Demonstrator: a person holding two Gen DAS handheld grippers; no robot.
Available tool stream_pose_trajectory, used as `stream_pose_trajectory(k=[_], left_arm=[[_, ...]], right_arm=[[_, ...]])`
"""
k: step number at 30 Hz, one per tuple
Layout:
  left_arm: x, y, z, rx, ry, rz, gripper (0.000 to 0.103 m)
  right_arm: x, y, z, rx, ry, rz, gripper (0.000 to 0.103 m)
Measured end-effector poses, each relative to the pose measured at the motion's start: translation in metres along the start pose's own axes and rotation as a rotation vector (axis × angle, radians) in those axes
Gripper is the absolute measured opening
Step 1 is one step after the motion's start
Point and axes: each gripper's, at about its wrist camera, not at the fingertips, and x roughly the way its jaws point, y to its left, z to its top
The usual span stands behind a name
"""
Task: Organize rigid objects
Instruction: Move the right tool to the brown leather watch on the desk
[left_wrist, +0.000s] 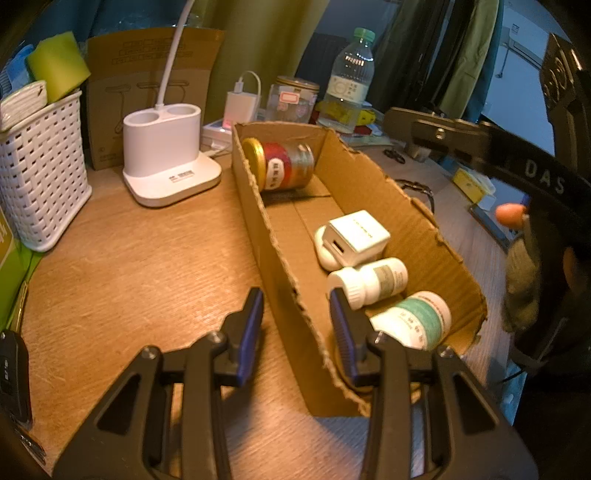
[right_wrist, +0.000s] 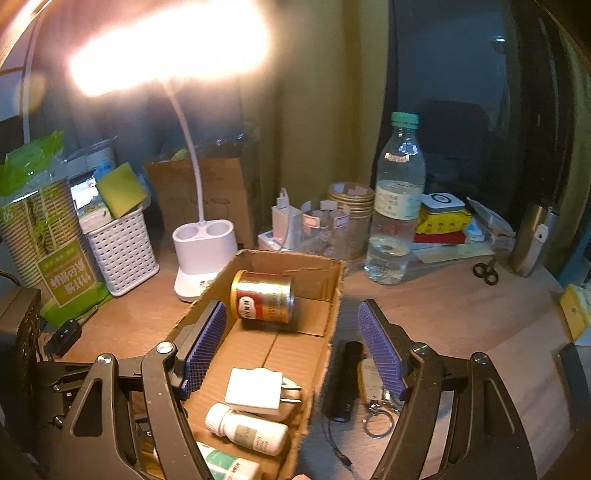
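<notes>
Cardboard box, a shallow open tray with torn edges, lies lengthwise on the wooden desk and already holds most of the rigid things. Nearest in it lies a green-labelled bottle, then a white pill bottle, then a white charger plug resting against a rounded white case, and at the far end a gold-lidded jar on its side.

Outside the box, just beside its right wall, lie a black stick-shaped device and a key fob on a ring. These look like the pieces not yet sorted. Both seem light and stiff. The stick is likely smooth, so a pinch across its short width near the middle should hold best. The fob's ring will dangle, so the body is the place to grip.

The right gripper hangs wide open and holds nothing, one finger above the box and the other above the fob. The left gripper is also open and empty, straddling the box's left wall without clearly touching it.

Farther back stand a white lamp base, a lattice basket and a water bottle.
</notes>
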Motion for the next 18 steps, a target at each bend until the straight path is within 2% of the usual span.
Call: stream_pose_trajectory(k=[18], left_arm=[[0.0, 0.0, 0.0, -0.001, 0.0, 0.0, 0.039]], right_arm=[[-0.026, -0.057, -0.022, 0.123, -0.028, -0.122, 0.077]])
